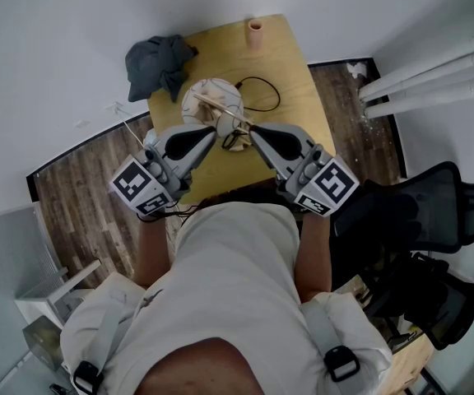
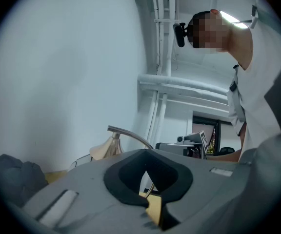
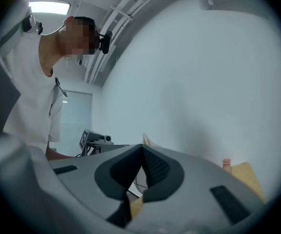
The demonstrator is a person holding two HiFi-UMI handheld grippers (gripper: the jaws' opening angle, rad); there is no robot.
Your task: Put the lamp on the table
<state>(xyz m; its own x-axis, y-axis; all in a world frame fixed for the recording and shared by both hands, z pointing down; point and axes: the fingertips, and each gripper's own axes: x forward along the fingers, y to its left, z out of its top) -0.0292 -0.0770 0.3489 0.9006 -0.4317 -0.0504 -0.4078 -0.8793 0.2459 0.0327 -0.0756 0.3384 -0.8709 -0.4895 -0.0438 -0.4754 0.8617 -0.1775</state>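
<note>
Upper centre, from left: a grey cloth (image 1: 159, 64) lies on the wooden table (image 1: 278, 64). The left gripper (image 1: 215, 135) is clenched empty. The lamp (image 1: 212, 101) rests on the table. The right gripper (image 1: 252, 130) is likewise clenched empty. The 2 flank its base, placement seemingly done.

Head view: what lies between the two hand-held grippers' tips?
The near end of the lamp, on the table, lies between the left hand-held gripper and the right hand-held gripper; head view shows it.
</note>
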